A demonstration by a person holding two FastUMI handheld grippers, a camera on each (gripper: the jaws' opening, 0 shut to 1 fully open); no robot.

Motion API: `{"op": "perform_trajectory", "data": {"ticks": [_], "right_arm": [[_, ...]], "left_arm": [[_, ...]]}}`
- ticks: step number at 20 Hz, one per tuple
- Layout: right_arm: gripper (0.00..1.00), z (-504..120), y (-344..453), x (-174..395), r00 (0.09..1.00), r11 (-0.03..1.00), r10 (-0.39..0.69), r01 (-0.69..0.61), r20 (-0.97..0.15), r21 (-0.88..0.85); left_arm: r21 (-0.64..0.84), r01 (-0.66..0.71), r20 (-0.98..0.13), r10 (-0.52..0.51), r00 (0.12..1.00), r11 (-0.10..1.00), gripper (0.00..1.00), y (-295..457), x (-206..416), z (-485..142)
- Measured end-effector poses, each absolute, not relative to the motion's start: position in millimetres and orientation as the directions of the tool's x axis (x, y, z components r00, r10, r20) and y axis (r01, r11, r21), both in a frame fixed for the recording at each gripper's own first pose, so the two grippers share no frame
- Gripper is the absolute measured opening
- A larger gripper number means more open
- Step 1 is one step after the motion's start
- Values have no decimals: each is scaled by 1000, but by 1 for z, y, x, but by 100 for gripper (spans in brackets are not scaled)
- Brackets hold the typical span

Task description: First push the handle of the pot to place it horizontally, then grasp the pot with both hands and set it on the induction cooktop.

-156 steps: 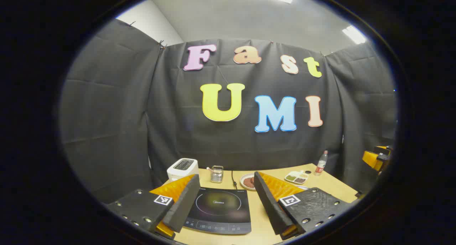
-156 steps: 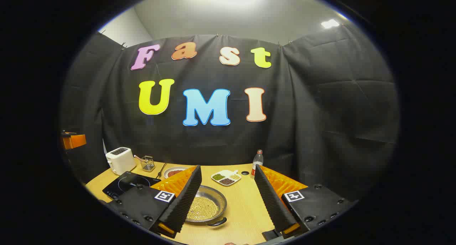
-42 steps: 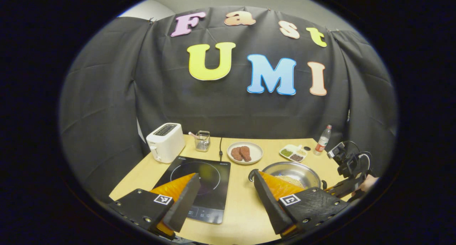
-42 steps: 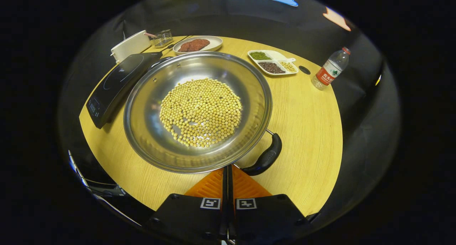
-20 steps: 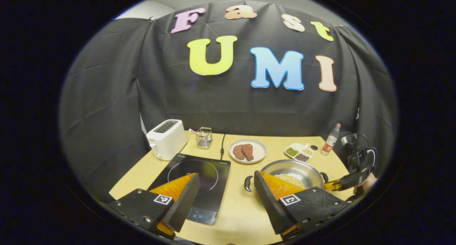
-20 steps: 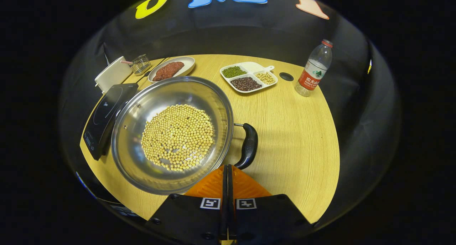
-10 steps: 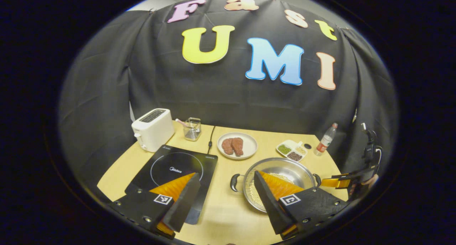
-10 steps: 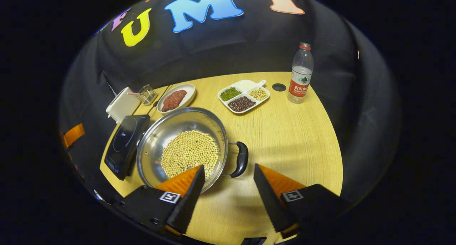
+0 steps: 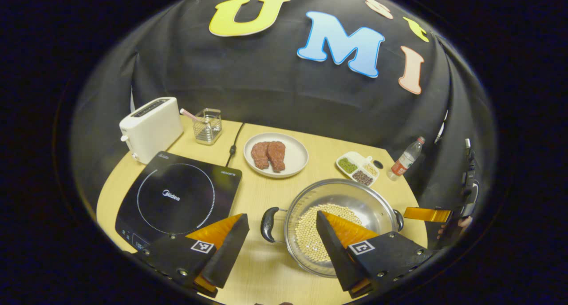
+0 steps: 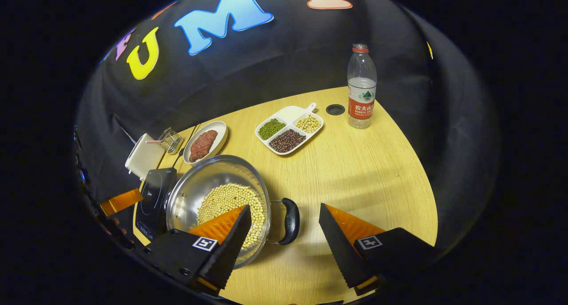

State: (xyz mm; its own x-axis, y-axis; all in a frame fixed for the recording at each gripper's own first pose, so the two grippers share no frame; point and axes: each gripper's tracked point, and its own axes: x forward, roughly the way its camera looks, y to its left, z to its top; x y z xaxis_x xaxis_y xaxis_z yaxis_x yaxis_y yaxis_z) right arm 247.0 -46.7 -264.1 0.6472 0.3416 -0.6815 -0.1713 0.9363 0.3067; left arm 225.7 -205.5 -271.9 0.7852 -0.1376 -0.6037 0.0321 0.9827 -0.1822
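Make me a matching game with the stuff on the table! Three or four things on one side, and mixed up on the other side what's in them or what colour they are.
Things:
1. pot
2. round plate
3. toaster
4. divided dish

Descriptions:
A. white, with slots on top
B. holds two reddish-brown pieces of meat
C. shiny metal, with yellow beans in the bottom
D. holds green, dark and pale beans in separate sections

Pairs: 1-C, 2-B, 3-A, 4-D
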Motion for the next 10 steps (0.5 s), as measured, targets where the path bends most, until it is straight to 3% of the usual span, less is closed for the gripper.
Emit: {"op": "perform_trajectory", "data": {"ticks": [4,5,6,10], "right_arm": [[98,-283,-35,252,618,930,351,-143,-704,339],[98,-288,-31,252,612,931,351,-144,-708,337],[98,-293,-29,251,606,933,348,-147,-715,330],[98,-313,-20,243,583,939,330,-125,-742,320]], "left_arm": [[-186,76,-672,-183,718,980,94,-201,244,-321],[-197,97,-680,-207,703,976,90,-205,246,-328],[-194,111,-690,-215,691,975,94,-205,248,-336],[-252,153,-708,-290,645,956,94,-220,255,-358]]}}
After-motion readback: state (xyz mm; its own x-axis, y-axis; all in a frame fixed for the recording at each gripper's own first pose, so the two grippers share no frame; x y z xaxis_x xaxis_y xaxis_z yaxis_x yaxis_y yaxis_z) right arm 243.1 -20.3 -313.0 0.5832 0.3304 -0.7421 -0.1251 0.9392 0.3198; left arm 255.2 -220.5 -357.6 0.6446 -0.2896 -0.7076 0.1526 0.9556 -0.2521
